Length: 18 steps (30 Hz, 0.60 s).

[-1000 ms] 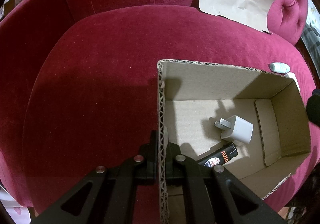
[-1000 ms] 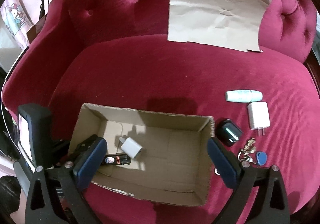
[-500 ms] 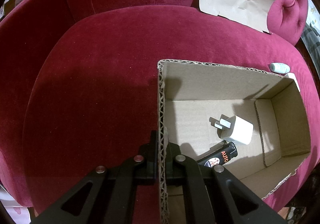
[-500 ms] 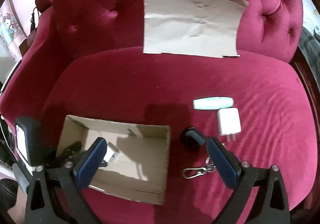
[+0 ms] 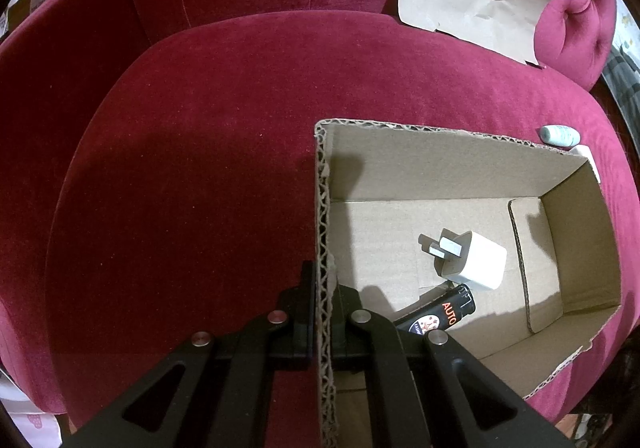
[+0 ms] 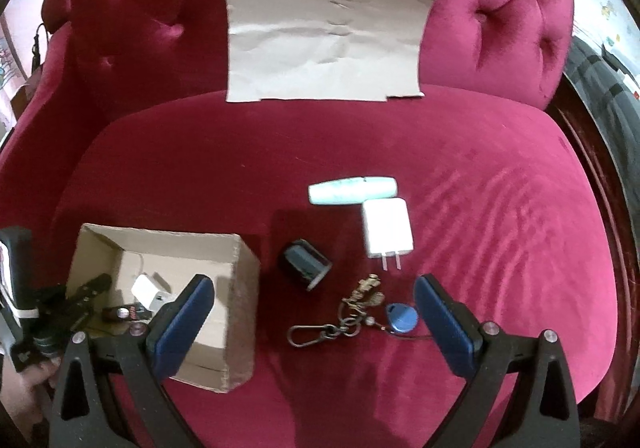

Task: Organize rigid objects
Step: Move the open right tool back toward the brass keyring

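My left gripper [image 5: 322, 288] is shut on the left wall of an open cardboard box [image 5: 322, 207] on a red velvet seat. In the box lie a white charger [image 5: 478, 260] and a black lighter [image 5: 444, 314]. My right gripper [image 6: 314, 312] is open and empty, above a keychain [image 6: 352, 312] with a blue tag [image 6: 402, 318]. Beyond it on the seat lie a small black case [image 6: 306, 266], a white plug adapter [image 6: 386, 228] and a pale green tube [image 6: 352, 189]. The box [image 6: 240, 288] stands at the left in the right wrist view.
A sheet of brown paper [image 6: 324, 35] leans against the tufted backrest [image 6: 500, 7]. The seat's front edge runs close below the right gripper. The seat left of the box [image 5: 192, 183] is bare velvet.
My right gripper has swung right, from over the box to over the keychain and the loose items. The left gripper and the box have stayed still.
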Each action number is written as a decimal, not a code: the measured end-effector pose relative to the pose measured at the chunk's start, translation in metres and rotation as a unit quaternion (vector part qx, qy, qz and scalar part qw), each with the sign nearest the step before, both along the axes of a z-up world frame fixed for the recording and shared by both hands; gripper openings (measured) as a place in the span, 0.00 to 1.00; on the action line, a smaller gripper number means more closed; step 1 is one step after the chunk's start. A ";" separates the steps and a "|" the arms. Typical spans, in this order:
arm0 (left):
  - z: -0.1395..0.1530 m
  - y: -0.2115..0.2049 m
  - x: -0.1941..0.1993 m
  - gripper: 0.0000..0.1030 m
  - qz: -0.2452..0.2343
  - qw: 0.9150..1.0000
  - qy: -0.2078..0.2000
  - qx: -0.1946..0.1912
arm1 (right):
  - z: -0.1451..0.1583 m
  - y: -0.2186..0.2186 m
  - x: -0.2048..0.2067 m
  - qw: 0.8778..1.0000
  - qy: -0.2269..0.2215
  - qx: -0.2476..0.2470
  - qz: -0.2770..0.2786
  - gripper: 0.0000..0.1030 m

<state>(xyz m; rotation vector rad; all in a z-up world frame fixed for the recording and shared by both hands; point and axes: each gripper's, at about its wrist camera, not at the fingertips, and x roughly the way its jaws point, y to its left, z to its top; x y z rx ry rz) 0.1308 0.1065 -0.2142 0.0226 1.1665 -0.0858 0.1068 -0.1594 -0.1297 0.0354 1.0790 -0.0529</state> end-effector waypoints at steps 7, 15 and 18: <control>0.000 -0.001 0.000 0.03 0.000 1.000 0.000 -0.001 | -0.026 -0.019 -0.007 1.000 0.015 -0.001 -0.024 0.99; 0.000 -0.001 0.001 0.03 0.000 1.000 0.001 -0.002 | -0.054 -0.025 -0.011 0.999 0.034 -0.004 -0.026 0.99; 0.000 -0.001 0.001 0.03 0.000 1.000 0.001 -0.002 | -0.064 -0.026 -0.011 0.999 0.044 -0.009 -0.024 0.99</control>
